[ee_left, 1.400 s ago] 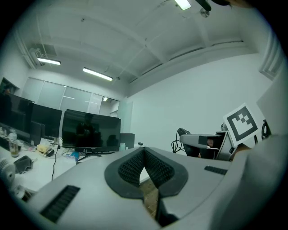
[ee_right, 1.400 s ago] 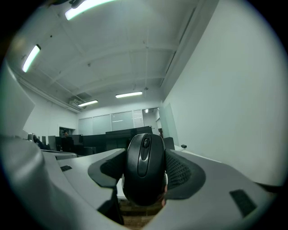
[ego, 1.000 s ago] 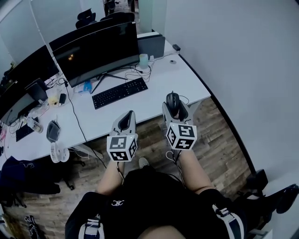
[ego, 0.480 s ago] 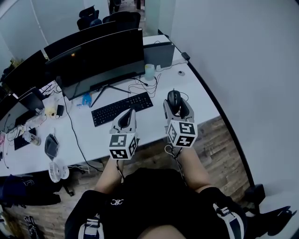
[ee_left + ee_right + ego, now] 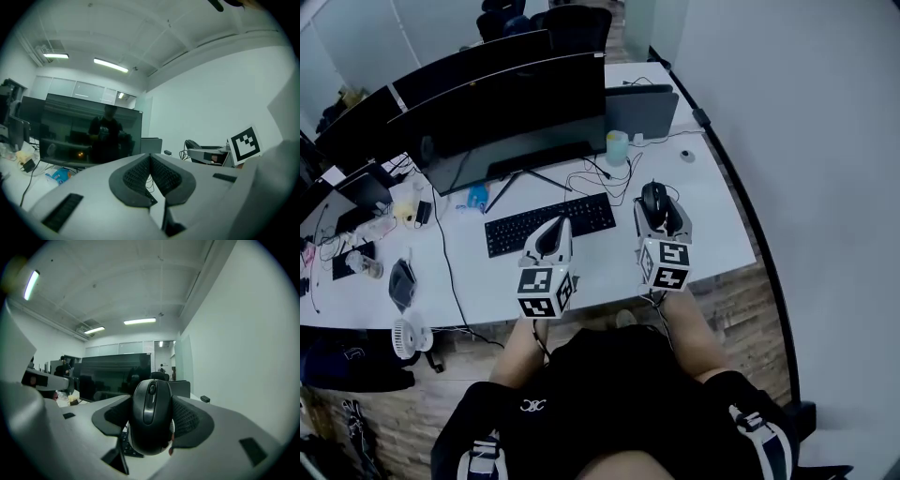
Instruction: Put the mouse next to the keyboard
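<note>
A black mouse (image 5: 653, 199) (image 5: 150, 416) sits clamped between the jaws of my right gripper (image 5: 659, 208) (image 5: 151, 420), held in the air over the white desk (image 5: 712, 234) to the right of the keyboard. The black keyboard (image 5: 549, 223) lies on the desk in front of a wide black monitor (image 5: 511, 108). My left gripper (image 5: 551, 240) (image 5: 151, 177) hovers over the keyboard's front edge, its dark pads (image 5: 136, 176) pressed together with nothing between them.
A pale green cup (image 5: 618, 147) and loose cables (image 5: 600, 178) lie behind the keyboard. A grey box (image 5: 642, 108) stands at the desk's back right, with a small round object (image 5: 686, 156) near the right edge. Cluttered items and a small fan (image 5: 405, 336) are at the left. Wooden floor (image 5: 741, 309) borders the desk.
The view has advanced toward the desk: both grippers now hang over the desktop instead of its front edge. The mouse stays held in the right gripper.
</note>
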Demonstrator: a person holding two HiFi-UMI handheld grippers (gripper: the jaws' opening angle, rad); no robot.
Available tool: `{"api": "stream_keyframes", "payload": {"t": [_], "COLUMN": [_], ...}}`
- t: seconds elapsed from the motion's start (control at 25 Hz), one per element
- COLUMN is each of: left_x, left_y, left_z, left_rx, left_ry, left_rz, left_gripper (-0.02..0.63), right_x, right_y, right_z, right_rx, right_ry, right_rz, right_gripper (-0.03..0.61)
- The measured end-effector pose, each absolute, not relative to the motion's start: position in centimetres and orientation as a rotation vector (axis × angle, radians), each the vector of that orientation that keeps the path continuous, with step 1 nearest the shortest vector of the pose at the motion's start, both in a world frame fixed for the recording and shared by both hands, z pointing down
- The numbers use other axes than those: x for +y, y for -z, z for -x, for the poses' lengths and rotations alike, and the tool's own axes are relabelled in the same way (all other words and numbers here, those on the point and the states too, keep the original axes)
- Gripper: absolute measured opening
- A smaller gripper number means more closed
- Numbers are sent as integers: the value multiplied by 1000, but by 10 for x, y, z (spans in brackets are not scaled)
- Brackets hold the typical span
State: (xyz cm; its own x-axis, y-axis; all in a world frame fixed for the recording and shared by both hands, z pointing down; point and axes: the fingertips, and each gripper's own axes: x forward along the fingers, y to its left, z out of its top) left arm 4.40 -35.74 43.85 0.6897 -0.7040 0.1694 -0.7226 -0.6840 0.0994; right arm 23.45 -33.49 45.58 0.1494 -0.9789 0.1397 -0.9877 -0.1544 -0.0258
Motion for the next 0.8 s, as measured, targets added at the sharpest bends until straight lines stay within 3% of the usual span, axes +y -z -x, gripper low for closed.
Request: {"api": "stream_keyframes", "payload": {"t": [0.44, 0.8], "left_x": [-409, -425], "left_y": [-461, -479], "left_z": [-67, -57], "left_rx": [-1381, -1533], "left_ry": [-213, -257], "left_rz": [-2598, -2470], "left_gripper": [14, 12], "right_x": [-438, -487], "right_y": [-510, -587], "right_z": [-291, -291], "right_rx": [-2052, -2031], "right_ry": [-251, -280], "right_rz": [-2144, -1932], "right_gripper": [285, 285]}}
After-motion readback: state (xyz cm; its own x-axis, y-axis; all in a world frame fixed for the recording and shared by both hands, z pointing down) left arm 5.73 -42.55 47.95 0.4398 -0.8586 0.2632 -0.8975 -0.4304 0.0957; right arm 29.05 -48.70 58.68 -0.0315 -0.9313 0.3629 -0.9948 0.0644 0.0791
